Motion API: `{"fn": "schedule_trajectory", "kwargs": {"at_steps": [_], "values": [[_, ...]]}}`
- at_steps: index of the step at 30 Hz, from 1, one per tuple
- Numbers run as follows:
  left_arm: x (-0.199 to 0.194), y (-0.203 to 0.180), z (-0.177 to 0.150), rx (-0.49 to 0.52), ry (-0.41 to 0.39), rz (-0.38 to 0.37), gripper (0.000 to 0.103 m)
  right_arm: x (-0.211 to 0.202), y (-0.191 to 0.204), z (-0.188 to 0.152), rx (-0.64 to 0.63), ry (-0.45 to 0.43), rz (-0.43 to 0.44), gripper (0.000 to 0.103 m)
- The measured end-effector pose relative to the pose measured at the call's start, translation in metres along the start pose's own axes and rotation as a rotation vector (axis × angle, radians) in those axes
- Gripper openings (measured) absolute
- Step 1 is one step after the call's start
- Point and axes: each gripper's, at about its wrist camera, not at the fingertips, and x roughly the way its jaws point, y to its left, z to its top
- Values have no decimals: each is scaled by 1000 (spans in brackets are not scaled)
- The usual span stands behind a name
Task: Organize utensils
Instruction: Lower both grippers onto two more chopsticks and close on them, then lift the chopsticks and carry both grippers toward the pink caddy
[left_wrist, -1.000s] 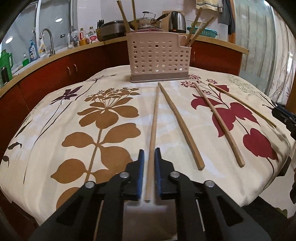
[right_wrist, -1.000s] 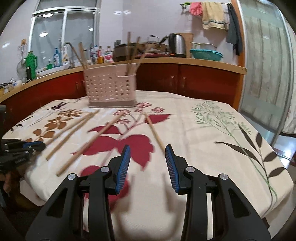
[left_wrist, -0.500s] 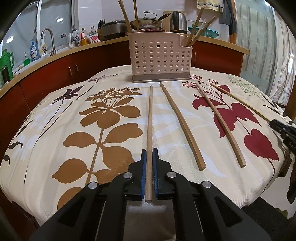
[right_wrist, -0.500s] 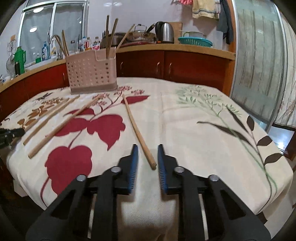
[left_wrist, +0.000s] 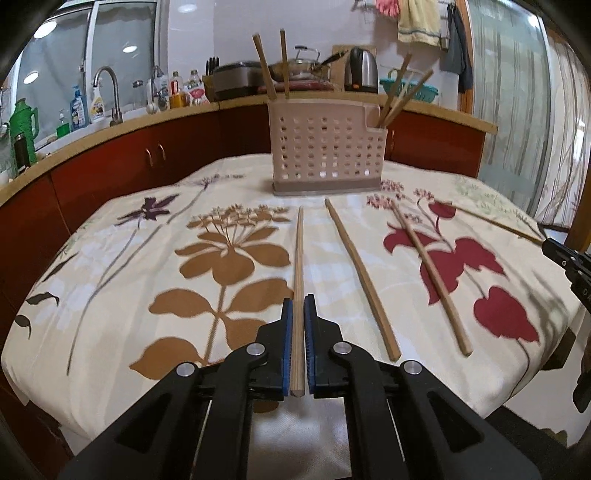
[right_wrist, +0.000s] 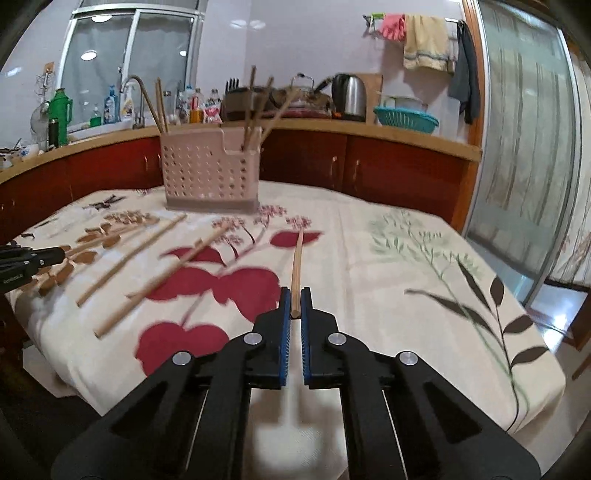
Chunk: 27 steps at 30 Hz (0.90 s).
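Long wooden chopsticks lie on a floral tablecloth in front of a pink perforated utensil holder (left_wrist: 327, 149) (right_wrist: 210, 173), which has several chopsticks standing in it. My left gripper (left_wrist: 298, 306) is shut on the near end of one chopstick (left_wrist: 299, 251) that points toward the holder. My right gripper (right_wrist: 294, 297) is shut on the near tip of another chopstick (right_wrist: 297, 258). Two loose chopsticks (left_wrist: 360, 275) (left_wrist: 430, 275) lie between them on the cloth. The right gripper's black body (left_wrist: 570, 260) shows at the left wrist view's right edge.
The cloth-covered table (right_wrist: 388, 258) ends close below both grippers. Behind it runs a red-brown counter (left_wrist: 155, 155) with a sink tap (left_wrist: 110, 92), bottles, a pot and a kettle (right_wrist: 349, 98). A glass door (right_wrist: 524, 147) stands at the right.
The left gripper closed fully on its chopstick and swung it straight toward the holder. The right gripper went from open to shut, moving onto the rightmost chopstick's near tip.
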Motion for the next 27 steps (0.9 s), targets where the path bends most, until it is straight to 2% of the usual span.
{"fn": "schedule_trajectory", "kwargs": {"at_steps": [27], "values": [[-81,8,52,1,-262,22,7,-59,11,67,7,-161,34,6]]}}
